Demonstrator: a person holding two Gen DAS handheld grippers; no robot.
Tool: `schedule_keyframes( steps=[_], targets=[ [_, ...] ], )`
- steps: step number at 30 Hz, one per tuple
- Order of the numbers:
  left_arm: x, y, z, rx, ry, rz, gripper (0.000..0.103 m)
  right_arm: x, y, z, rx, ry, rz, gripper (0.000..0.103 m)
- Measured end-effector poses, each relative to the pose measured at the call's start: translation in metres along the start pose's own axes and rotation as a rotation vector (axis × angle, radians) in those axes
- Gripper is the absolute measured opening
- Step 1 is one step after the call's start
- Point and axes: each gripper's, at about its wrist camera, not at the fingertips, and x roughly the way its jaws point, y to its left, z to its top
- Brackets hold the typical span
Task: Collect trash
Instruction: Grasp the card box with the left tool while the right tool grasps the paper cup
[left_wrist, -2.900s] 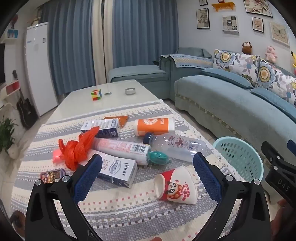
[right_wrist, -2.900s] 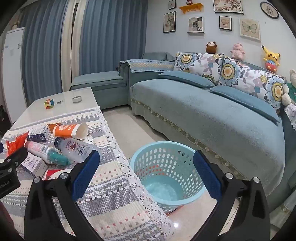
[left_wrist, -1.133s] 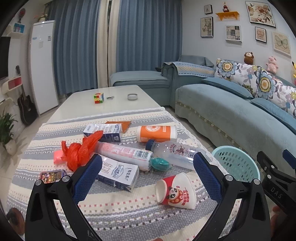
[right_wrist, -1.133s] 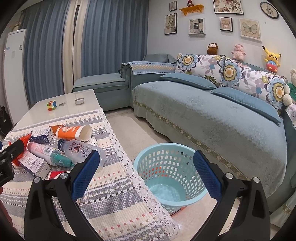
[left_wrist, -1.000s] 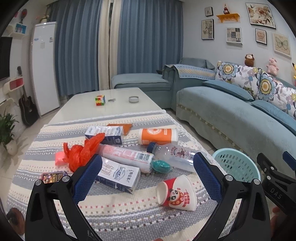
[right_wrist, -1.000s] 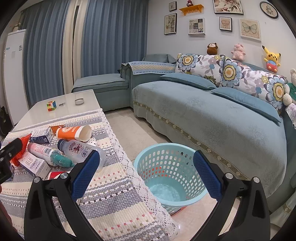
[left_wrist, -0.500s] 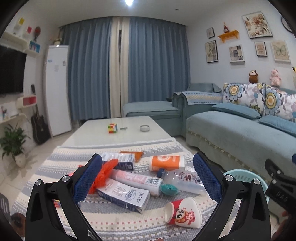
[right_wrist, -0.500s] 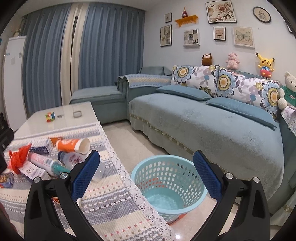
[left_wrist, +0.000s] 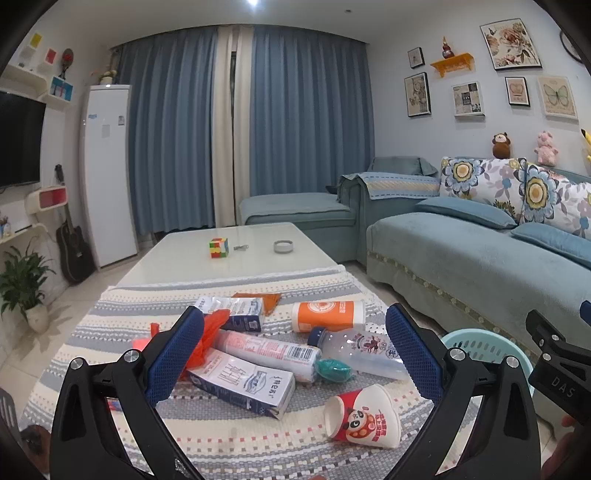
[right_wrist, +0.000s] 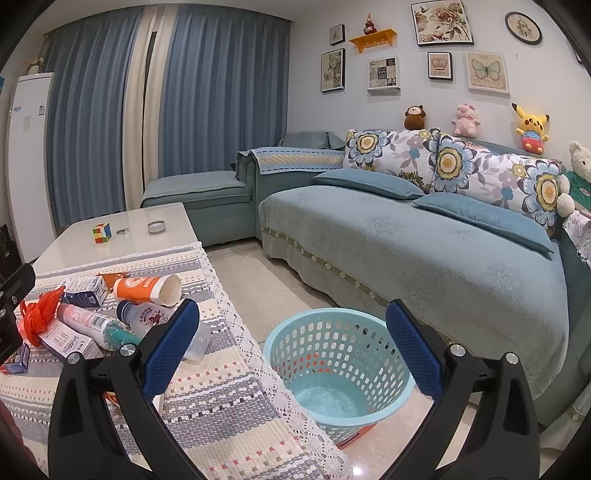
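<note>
Trash lies on the striped tablecloth: a red panda paper cup on its side, a white-blue milk carton, a pink bottle, a clear bottle, an orange cup, a second carton and a red plastic bag. My left gripper is open and empty above the pile. My right gripper is open and empty, held over the table's edge beside the light blue basket on the floor.
A teal sofa runs along the right, close behind the basket. The bare far half of the table holds a puzzle cube and a small ring dish. A fridge, a guitar and a plant stand at the left.
Both grippers have lifted and tilted up, so the trash pile and the basket sit lower in view. Both stay open and empty. Nothing on the table has moved.
</note>
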Motion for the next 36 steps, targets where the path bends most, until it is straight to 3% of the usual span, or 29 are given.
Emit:
schedule_keyframes(
  steps=[13, 15, 18, 23, 29, 36],
  targets=[
    [0.005, 0.011, 0.0, -0.027, 0.045, -0.004, 0.095, 0.004, -0.001, 0.0, 0.009, 0.03, 0.037, 0.096],
    [0.005, 0.021, 0.005, -0.028, 0.078, -0.018, 0.095, 0.006, -0.001, 0.001, 0.014, 0.039, 0.056, 0.084],
    [-0.004, 0.064, 0.019, -0.093, 0.078, 0.009, 0.095, 0.01, 0.0, 0.001, 0.024, 0.063, 0.089, 0.067],
    [-0.025, 0.15, 0.02, -0.212, 0.105, 0.106, 0.095, 0.017, 0.013, -0.001, 0.027, 0.131, 0.174, 0.051],
    [-0.024, 0.228, -0.006, -0.318, 0.216, 0.179, 0.094, 0.012, 0.05, 0.0, -0.04, 0.164, 0.24, 0.051],
    [0.026, 0.253, -0.049, -0.394, 0.374, 0.092, 0.092, 0.012, 0.091, -0.019, -0.123, 0.226, 0.286, 0.051]
  ],
)
